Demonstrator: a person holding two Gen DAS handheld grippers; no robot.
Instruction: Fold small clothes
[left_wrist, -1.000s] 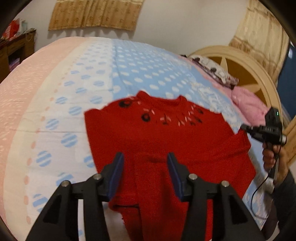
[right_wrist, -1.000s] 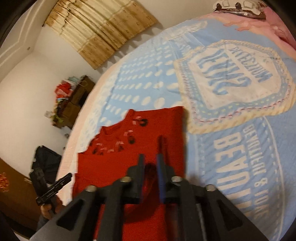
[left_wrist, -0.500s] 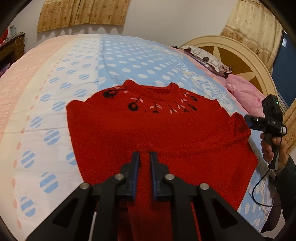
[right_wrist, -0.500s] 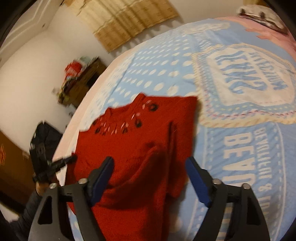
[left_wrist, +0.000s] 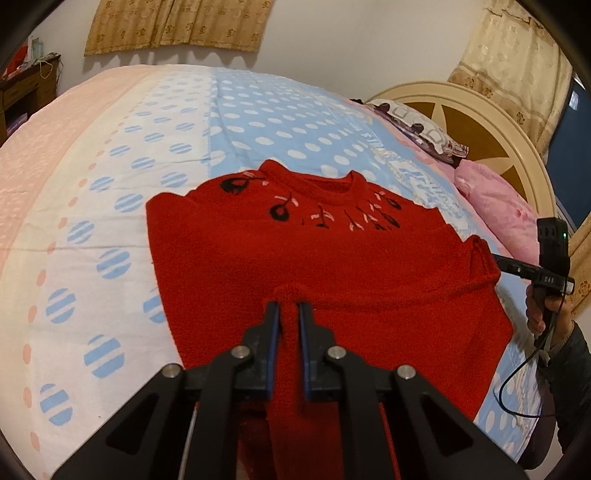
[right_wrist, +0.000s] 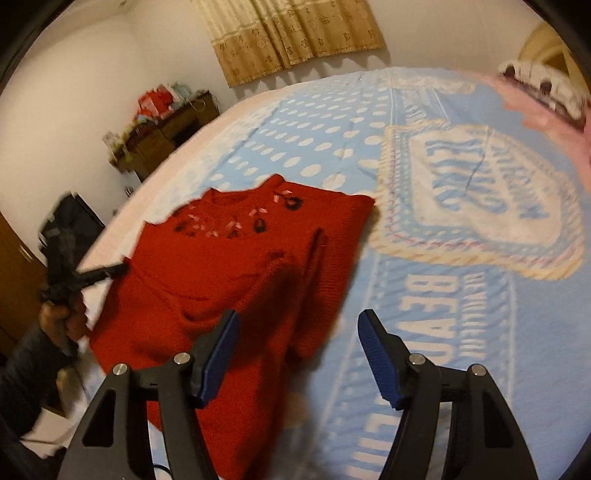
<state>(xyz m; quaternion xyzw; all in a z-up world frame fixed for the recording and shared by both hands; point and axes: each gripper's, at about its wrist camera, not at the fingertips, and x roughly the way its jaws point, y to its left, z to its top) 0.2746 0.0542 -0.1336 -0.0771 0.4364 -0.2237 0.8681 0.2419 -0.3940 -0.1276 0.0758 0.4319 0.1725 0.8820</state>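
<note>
Left hand-held gripper (left_wrist: 287, 314) is pinching a bump of the red sweater (left_wrist: 332, 266), with its blue pads squeezing the wool tight between them. Right hand-held gripper (right_wrist: 297, 325) is hanging over the sweater's right edge with its jaws wide apart and closing a little, and nothing is being pressed between them yet. That red sweater is lying flat on the bed (left_wrist: 122, 155), on the dotted blue and white cover, with its neck and little flower pattern (left_wrist: 325, 214) pointing away toward the far wall. It is looking soft and floppy, thick and fuzzy, and quite light, so it is likely going to sag and bend wherever it is lifted. I am thinking the wool is not slippery, so a small pinch should be holding fine. Good spots to grab are looking like the bottom hem and the side edges, one in each gripper, so the fold is staying straight.
</note>
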